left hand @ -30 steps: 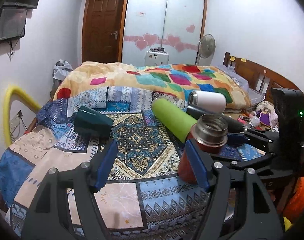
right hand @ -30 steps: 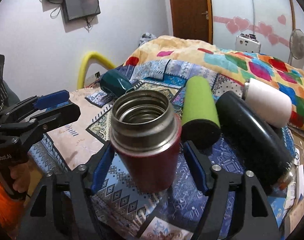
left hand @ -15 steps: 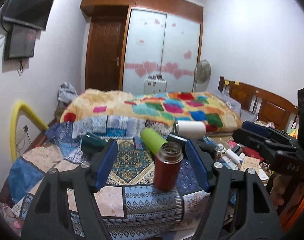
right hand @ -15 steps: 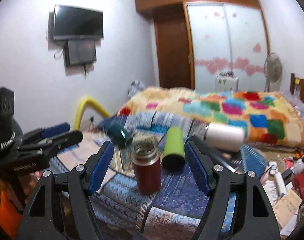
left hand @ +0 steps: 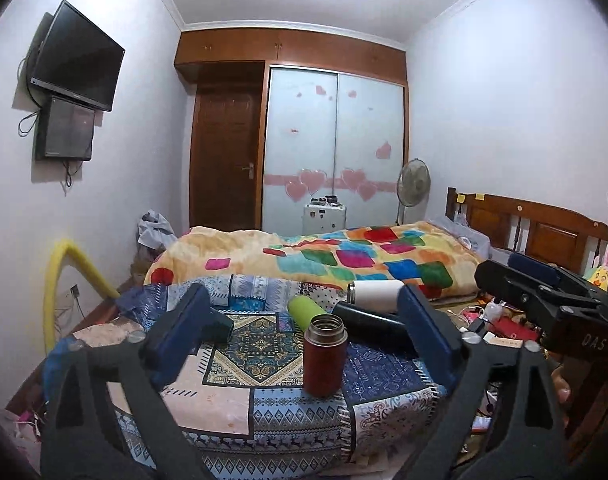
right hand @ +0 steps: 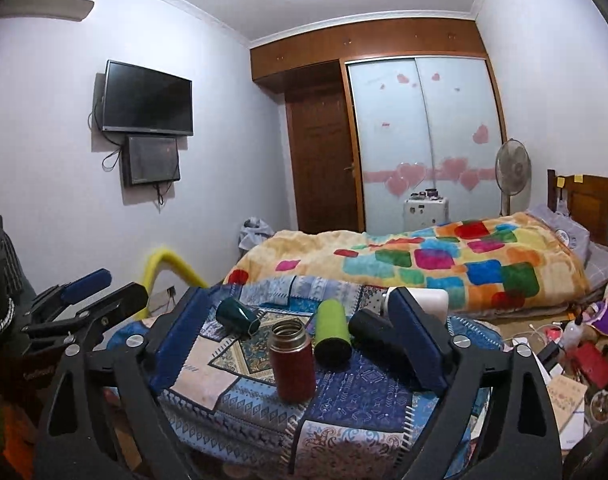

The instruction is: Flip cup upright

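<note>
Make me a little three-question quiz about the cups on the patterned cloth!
1. True or false: the red cup stands upright with its open mouth up.
2. Which bottle lies right beside the green bottle? A) black bottle B) yellow bottle C) pink bottle
3. Fill in: the dark teal cup lies on its ____.

Key: 1 true. 2 A. 3 side.

Hint: both the left gripper and right gripper have their jaws open and hold nothing.
</note>
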Tool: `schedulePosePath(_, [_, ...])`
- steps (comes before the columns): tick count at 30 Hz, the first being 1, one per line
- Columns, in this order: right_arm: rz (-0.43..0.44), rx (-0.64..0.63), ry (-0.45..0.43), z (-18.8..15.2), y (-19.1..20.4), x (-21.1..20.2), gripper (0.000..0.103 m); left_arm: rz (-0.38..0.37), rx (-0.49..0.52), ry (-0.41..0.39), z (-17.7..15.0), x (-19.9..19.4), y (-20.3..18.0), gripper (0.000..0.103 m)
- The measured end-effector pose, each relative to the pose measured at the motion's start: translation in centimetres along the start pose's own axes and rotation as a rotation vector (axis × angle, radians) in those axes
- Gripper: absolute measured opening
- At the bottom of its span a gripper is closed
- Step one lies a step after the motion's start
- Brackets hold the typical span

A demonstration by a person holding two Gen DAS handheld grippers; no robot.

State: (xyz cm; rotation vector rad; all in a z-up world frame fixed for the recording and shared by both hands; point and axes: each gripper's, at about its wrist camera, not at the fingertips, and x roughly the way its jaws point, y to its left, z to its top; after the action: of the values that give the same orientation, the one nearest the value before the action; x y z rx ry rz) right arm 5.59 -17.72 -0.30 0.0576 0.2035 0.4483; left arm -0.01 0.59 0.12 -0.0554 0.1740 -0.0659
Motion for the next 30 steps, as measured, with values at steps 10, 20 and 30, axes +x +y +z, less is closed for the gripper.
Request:
schedulePosePath(10, [-0.048,-0.024,-0.007,-0.7,0.2,-0.6,0.103,0.026,0.005,-0.012,-0.4,-0.4,-0.2,0.103])
schedulePosePath(20, [-0.056,-0.035,-0.012,-0.8,0.5,-1.1,0.103,0.032,0.0,-0.006,-0.7,-0.3,0.2,0.103])
schedulePosePath(30, [-0.057,-0.036,-0.014,-0.8,0.6,-1.2,0.103,0.038,0.005,-0.007,-0.7,-0.3,0.2,0.103])
